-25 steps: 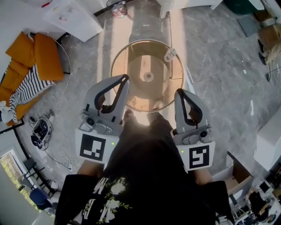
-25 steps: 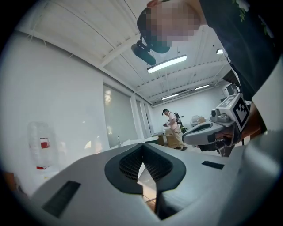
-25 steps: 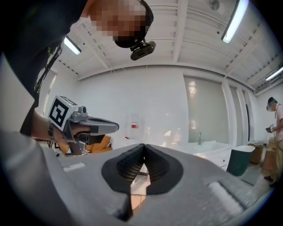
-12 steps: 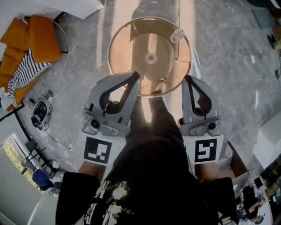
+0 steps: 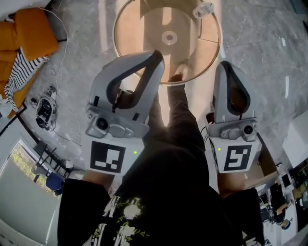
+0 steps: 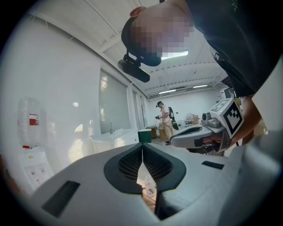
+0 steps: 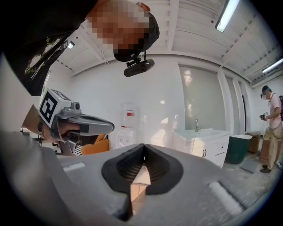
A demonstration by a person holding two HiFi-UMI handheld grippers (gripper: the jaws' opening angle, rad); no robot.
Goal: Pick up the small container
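Note:
The small clear container (image 5: 203, 8) stands near the far right rim of the round glass table (image 5: 126, 62) in the head view. My left gripper (image 5: 158, 54) is shut and empty, its tip over the table's near rim. My right gripper (image 5: 225, 65) is also shut and empty, just outside the rim at the right. In the left gripper view the jaws (image 6: 142, 146) meet, and a small labelled bottle (image 6: 149, 189) shows through the gap below them, far off. The right gripper view shows its jaws (image 7: 143, 147) closed on nothing.
An orange sofa (image 5: 26, 29) with a striped cloth lies at the left, with cables and a device (image 5: 44, 111) on the floor beside it. A cardboard box (image 5: 263, 169) sits at the right. A person (image 6: 164, 118) stands far off, beyond a white sink cabinet (image 7: 203, 142).
Both grippers have sunk and now look larger, their tips at the table's near rim. The table and container have slid toward the top of the head view. Both jaws stayed shut.

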